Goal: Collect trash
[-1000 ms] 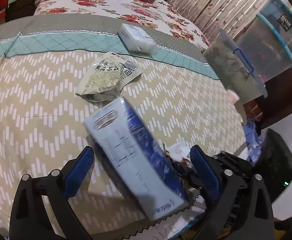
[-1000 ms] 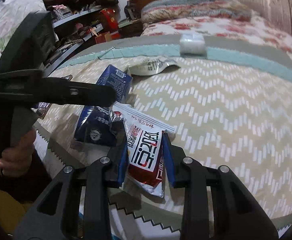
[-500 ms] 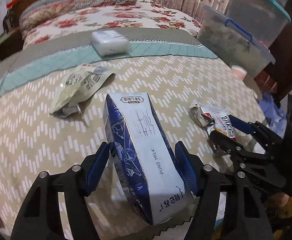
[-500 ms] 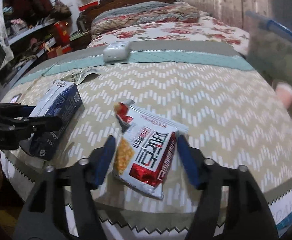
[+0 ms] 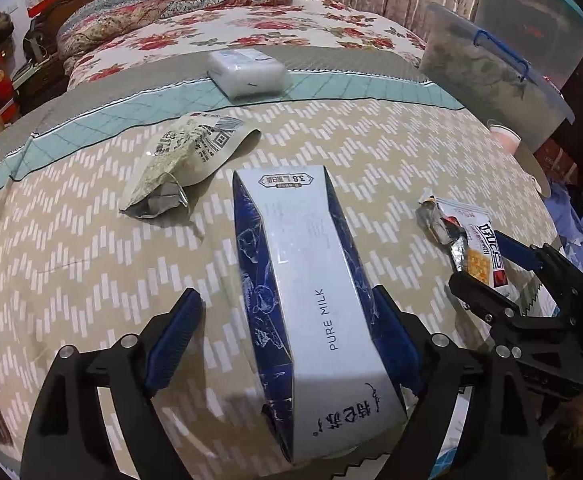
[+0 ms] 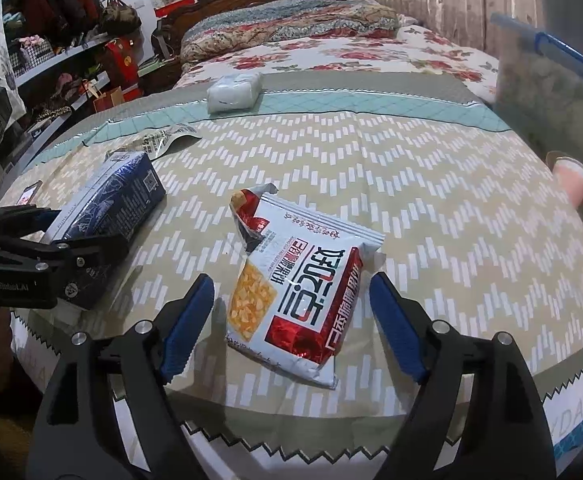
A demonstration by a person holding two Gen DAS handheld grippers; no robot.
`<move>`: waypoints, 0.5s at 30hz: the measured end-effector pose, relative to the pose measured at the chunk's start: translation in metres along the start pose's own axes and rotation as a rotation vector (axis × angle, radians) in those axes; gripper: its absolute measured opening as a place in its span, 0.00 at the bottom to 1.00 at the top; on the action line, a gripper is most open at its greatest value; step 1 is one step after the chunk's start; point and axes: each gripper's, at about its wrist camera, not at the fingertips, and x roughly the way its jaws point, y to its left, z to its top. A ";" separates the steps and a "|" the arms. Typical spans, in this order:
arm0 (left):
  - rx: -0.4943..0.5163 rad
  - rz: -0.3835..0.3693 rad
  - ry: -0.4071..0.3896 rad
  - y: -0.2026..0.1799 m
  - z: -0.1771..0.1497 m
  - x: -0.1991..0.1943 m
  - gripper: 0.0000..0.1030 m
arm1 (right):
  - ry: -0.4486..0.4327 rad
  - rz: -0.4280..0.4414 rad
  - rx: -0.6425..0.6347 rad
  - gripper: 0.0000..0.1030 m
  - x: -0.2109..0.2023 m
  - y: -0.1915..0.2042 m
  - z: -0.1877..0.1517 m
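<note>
The left tongs (image 5: 287,336) gape around a blue carton (image 5: 311,280) reading "PURE MILK" and "3.8". The right tongs (image 6: 291,320) straddle a red-and-white snack bag (image 6: 303,288), wide apart.

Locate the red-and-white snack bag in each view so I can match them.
Left wrist: snack bag at the right edge, between the right claw's fingers.
Right wrist: snack bag at bottom centre, between the open fingers.
Shared landmark: white tissue pack on the teal band.
</note>
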 end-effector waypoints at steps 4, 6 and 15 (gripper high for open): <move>0.001 -0.008 -0.003 0.002 -0.002 0.001 0.81 | -0.003 -0.014 -0.006 0.80 0.001 0.001 -0.002; 0.007 -0.003 -0.007 0.001 -0.003 0.001 0.81 | -0.005 -0.018 -0.007 0.80 0.000 0.001 -0.003; 0.027 0.020 -0.017 -0.003 -0.007 0.003 0.86 | -0.003 -0.034 -0.026 0.87 0.001 0.005 -0.005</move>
